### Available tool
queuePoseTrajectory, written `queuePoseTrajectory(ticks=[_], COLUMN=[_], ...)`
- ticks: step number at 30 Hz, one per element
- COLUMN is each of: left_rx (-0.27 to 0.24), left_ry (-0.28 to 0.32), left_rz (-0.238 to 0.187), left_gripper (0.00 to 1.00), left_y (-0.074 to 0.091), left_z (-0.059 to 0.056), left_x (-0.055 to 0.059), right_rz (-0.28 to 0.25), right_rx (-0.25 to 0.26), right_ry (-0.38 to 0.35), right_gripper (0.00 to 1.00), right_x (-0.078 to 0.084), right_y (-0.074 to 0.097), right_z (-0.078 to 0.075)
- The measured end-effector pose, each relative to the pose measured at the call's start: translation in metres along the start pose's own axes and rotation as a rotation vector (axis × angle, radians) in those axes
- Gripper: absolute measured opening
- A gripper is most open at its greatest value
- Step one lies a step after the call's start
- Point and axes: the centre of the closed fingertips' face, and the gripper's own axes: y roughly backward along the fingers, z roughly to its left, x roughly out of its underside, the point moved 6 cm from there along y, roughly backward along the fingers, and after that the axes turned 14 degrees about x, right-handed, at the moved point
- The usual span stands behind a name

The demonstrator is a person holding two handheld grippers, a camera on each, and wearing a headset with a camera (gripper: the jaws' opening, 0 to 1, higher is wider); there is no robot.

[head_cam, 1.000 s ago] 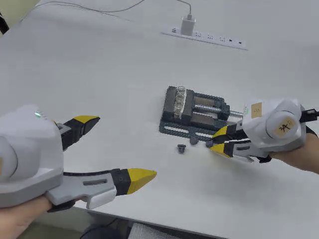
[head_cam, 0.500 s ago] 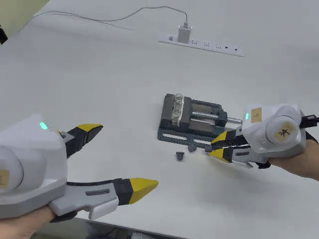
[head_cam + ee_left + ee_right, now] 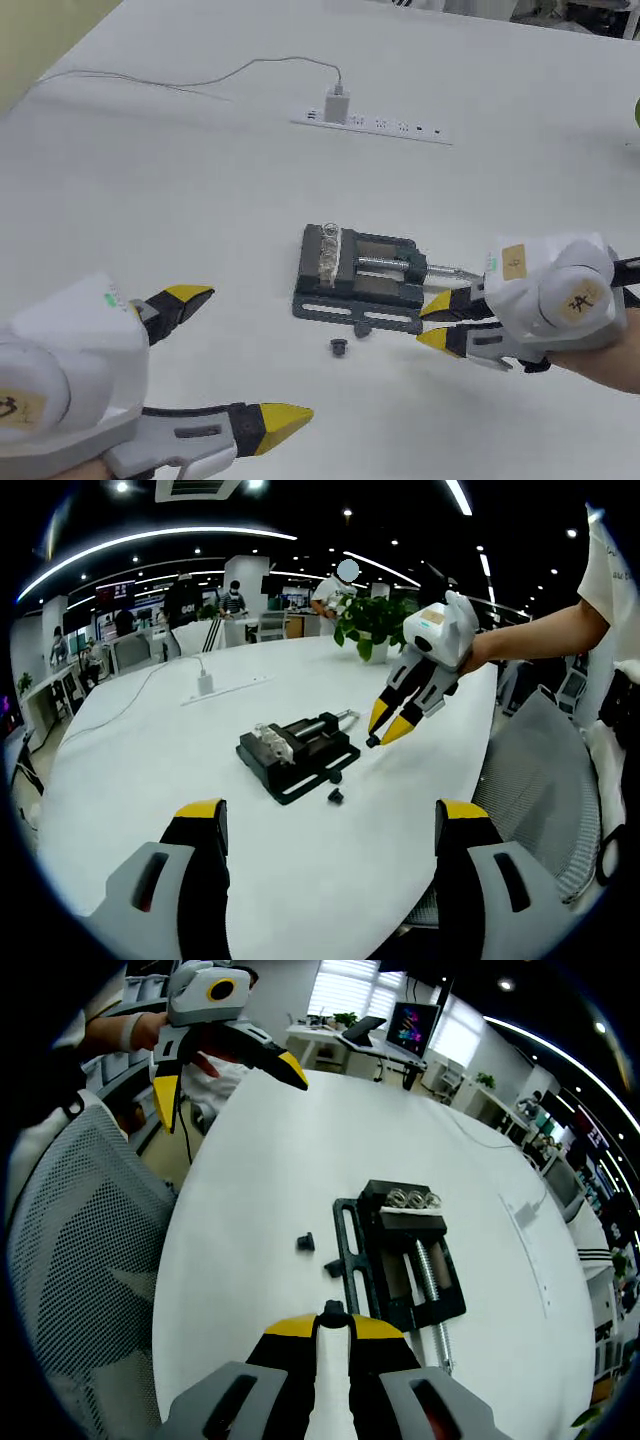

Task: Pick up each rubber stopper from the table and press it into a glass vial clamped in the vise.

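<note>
A dark vise (image 3: 385, 290) (image 3: 300, 755) (image 3: 400, 1260) stands mid-table with clear glass vials (image 3: 328, 252) (image 3: 270, 738) (image 3: 408, 1200) clamped upright at its left end. One dark rubber stopper (image 3: 339, 347) (image 3: 335, 796) (image 3: 306, 1242) lies loose in front of the vise. A second small dark piece (image 3: 362, 329) (image 3: 333, 1268) rests against the vise's base rail. My right gripper (image 3: 432, 322) (image 3: 387, 723) (image 3: 333, 1322) hovers at the vise's near right corner, shut on a small dark stopper at its tips. My left gripper (image 3: 238, 355) (image 3: 331, 812) (image 3: 230, 1080) is wide open near the table's front edge, holding nothing.
At the far side of the table lies a white power strip (image 3: 370, 125) with a plugged-in charger (image 3: 335, 103) and a cable trailing left. A grey mesh chair (image 3: 80, 1260) (image 3: 540, 770) stands beside the table's edge. A potted plant (image 3: 370, 620) sits at the back.
The head camera has shifted, moving the whole picture down and left. My right gripper stays by the vise's right corner, still shut. My left gripper stays open.
</note>
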Motion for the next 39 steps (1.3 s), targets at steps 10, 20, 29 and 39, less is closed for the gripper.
queuePoseTrajectory(ticks=[10,20,29,39], left_rx=[0.064,0.168,0.235,0.257], left_ry=[-0.108,-0.220,-0.395,-0.451], left_rz=[0.048,0.127,0.229,0.251], left_gripper=[0.80,0.74,0.57,0.40], left_y=[-0.016,-0.040,-0.065,-0.079], left_z=[-0.001,-0.013,-0.027,-0.038], left_x=[-0.014,-0.019,-0.025,-0.033], right_rz=[-0.030,-0.048,-0.040,-0.040], right_rx=[0.007,0.013,-0.023,-0.064], right_ry=[0.017,0.086,0.162,0.196], right_gripper=[0.06,0.06,0.07,0.06], right_x=[-0.023,-0.045,-0.055,-0.063], right_y=[0.037,0.065,0.070,0.066], right_z=[0.002,0.008,0.020,0.028])
